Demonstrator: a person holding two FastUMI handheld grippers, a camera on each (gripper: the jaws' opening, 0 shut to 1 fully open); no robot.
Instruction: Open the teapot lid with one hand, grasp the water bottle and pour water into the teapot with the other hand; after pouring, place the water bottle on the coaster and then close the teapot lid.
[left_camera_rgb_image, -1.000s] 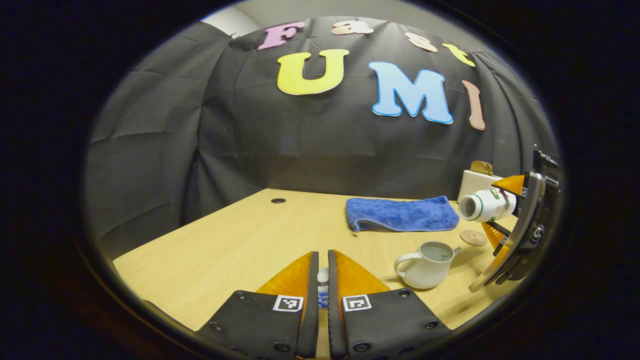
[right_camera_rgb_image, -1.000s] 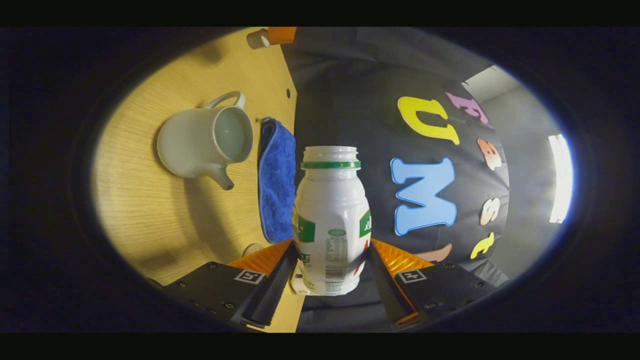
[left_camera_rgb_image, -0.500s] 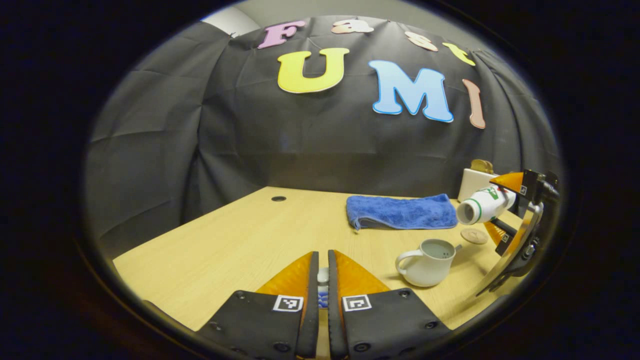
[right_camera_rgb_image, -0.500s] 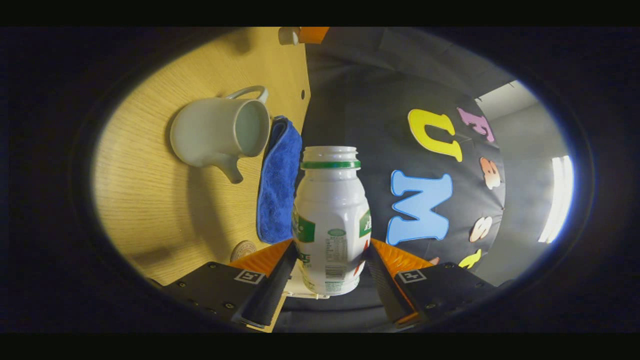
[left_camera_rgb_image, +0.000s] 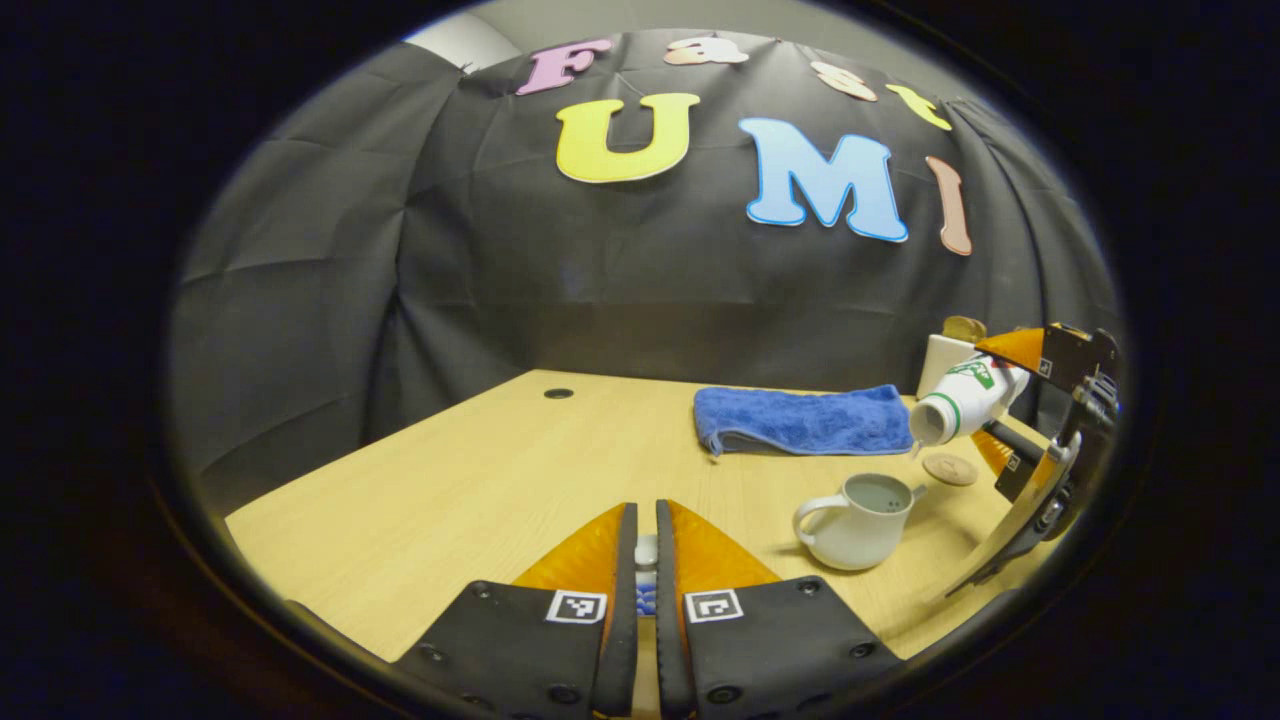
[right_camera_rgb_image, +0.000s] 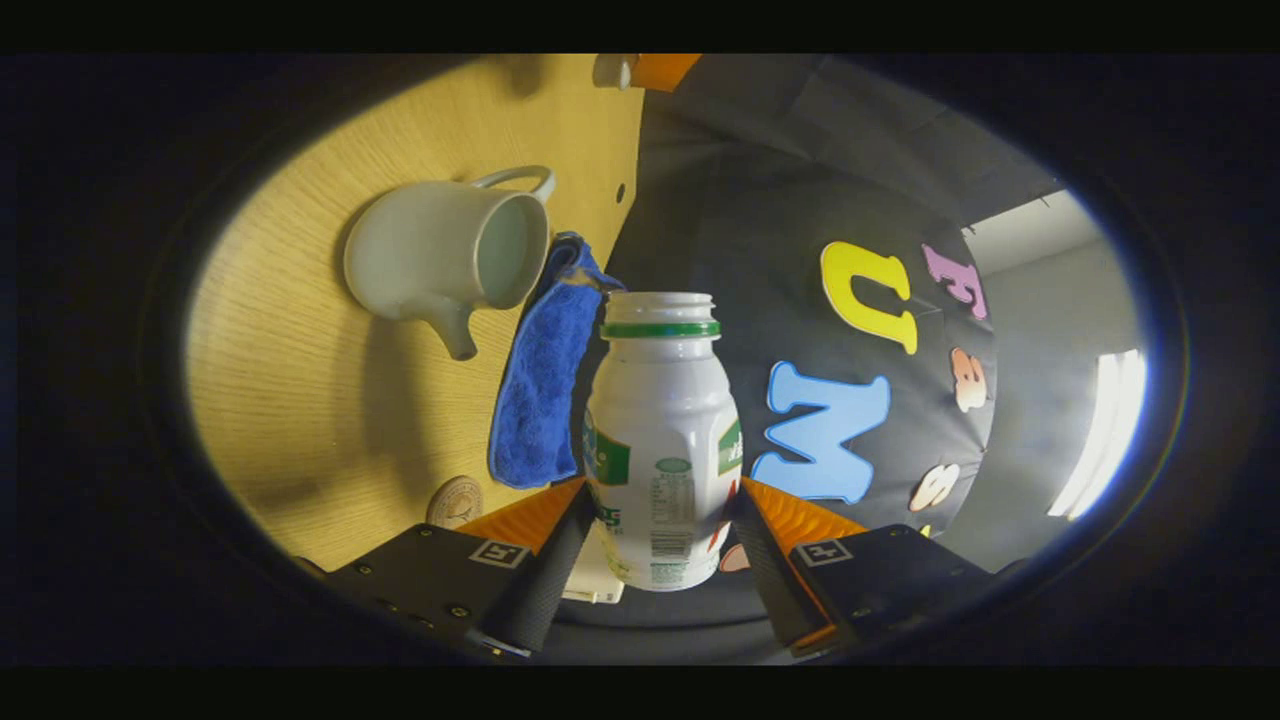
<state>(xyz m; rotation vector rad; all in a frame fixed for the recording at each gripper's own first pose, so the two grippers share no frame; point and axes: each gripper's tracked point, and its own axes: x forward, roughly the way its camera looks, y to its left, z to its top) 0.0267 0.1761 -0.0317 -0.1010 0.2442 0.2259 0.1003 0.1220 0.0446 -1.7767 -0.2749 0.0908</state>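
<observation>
The white teapot stands open on the wooden table, handle to the left in the left gripper view. My left gripper is held low over the table, shut on the small white teapot lid. Up and to the right of the teapot, my right gripper is shut on the white water bottle, which is uncapped and tilted mouth-down toward the pot. In the right gripper view, the bottle sits between my right gripper's fingers, with the teapot at upper left. The round coaster lies beyond the teapot.
A folded blue towel lies at the back of the table, with a white box to its right by the cloth wall. A cable hole sits at the far left. The coaster and towel lie near the table's edge.
The right gripper has tipped the bottle further, its mouth now pointing lower toward the teapot. The left gripper and the lid have stayed put.
</observation>
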